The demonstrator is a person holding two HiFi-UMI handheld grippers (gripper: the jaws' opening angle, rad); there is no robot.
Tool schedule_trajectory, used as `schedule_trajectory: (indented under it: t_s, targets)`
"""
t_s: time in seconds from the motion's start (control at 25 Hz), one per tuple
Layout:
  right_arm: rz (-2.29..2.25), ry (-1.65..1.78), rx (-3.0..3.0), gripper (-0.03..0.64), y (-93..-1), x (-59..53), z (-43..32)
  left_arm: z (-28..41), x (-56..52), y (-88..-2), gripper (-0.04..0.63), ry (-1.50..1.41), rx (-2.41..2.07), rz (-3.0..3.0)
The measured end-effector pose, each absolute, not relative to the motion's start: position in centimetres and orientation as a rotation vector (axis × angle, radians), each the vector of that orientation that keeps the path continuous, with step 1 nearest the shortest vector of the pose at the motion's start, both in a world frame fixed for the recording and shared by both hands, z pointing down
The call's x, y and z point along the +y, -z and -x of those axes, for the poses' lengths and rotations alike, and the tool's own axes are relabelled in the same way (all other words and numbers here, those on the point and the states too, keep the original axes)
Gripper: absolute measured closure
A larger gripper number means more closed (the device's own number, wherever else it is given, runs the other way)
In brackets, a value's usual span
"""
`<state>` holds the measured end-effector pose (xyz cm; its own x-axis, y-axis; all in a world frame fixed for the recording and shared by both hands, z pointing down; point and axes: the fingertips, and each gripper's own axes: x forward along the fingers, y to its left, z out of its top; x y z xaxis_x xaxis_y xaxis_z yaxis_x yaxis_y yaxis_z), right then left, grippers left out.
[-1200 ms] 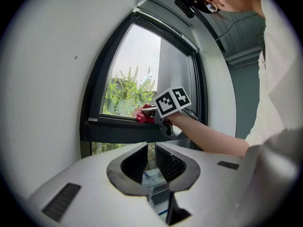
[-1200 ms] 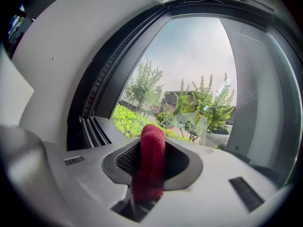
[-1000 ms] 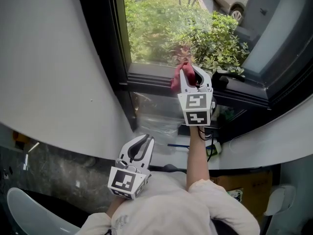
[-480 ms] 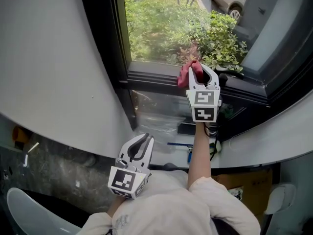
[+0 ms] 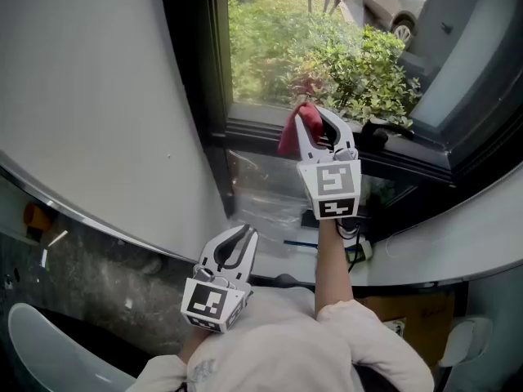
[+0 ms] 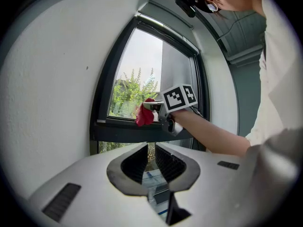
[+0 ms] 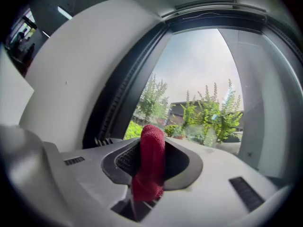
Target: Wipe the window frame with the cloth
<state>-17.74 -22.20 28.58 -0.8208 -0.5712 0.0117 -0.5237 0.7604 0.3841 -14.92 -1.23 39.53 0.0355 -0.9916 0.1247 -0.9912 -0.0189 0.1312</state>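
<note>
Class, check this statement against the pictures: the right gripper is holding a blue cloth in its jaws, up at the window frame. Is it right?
Not quite. The cloth is red, not blue. The right gripper view shows it clamped between the jaws. The rest holds: the right gripper has it up at the window frame.

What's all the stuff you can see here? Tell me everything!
cloth: one, red, at the window frame's bottom bar
window frame: one, black, straight ahead
bushes: several, green, outside the glass
car: one, pale, outside, top right
wall: one, white, left of the window
plastic sheet: one, clear, crumpled below the frame
right hand-held gripper: one, white, jaws closed on the cloth
left hand-held gripper: one, white, low, jaws slightly apart, empty
</note>
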Motion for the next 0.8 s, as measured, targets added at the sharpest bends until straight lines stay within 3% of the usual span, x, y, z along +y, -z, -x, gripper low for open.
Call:
schedule_trajectory:
  t_s: [0.36, 0.8]
  targets:
    - [-0.564, 0.672, -2.859, 0.512, -31.2, -15.2, 26.7, 15.5, 1.0, -39.8, 0.54, -0.012, -2.104, -2.073]
    - [-0.555, 0.715, -2.843, 0.512, -33.2, -14.3, 29.4, 15.7, 2.4, -40.0, 0.54, -0.024, -2.118, -2.046]
